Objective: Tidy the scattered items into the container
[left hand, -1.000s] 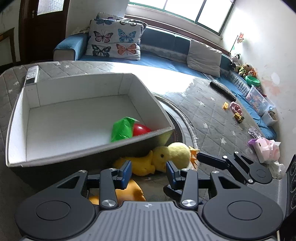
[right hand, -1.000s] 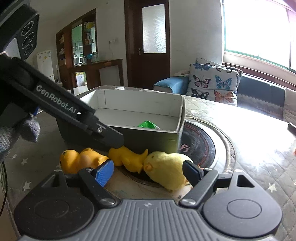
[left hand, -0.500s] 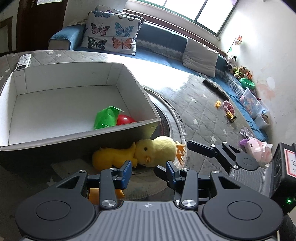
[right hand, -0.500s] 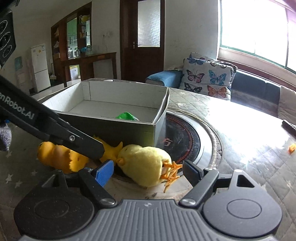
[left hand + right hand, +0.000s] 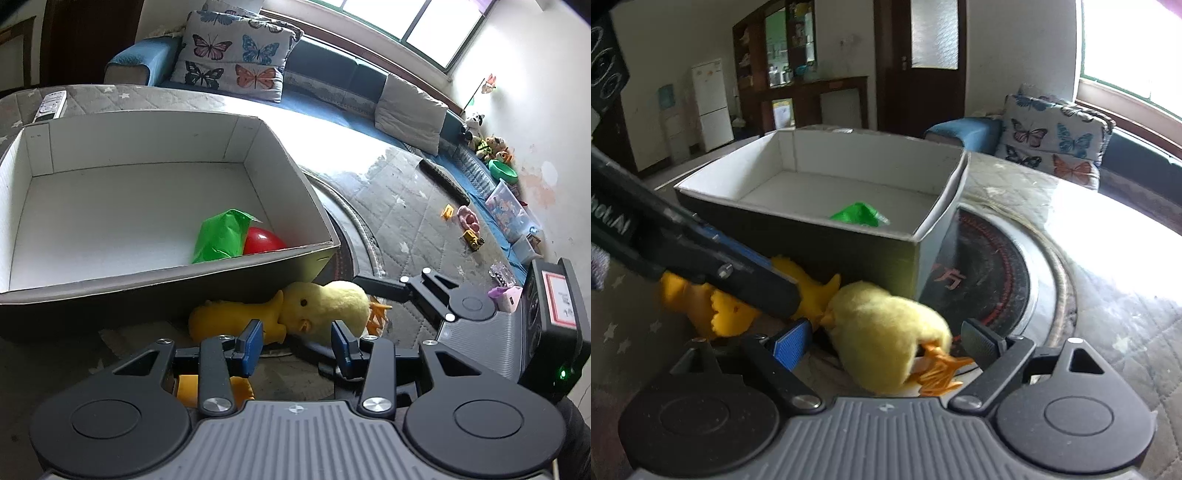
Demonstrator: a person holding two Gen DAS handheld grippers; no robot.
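The right gripper (image 5: 886, 341) sat low and level with its jaws spread around the plush chick (image 5: 886, 339), not yet pinching, evidently lined up to grab it. Ahead stood the cardboard box (image 5: 798, 236), its destination. The left gripper (image 5: 295, 341), also spread and empty, hovered just short of the yellow rubber duck (image 5: 236, 317).

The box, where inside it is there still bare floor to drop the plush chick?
Most of the box floor is bare: the whole stretch from the far wall to the left wall. Only the near right corner is taken, by the green wrapper and the red ball touching it. Outside, along the near wall, it is crowded: plush chick, yellow duck and both grippers.
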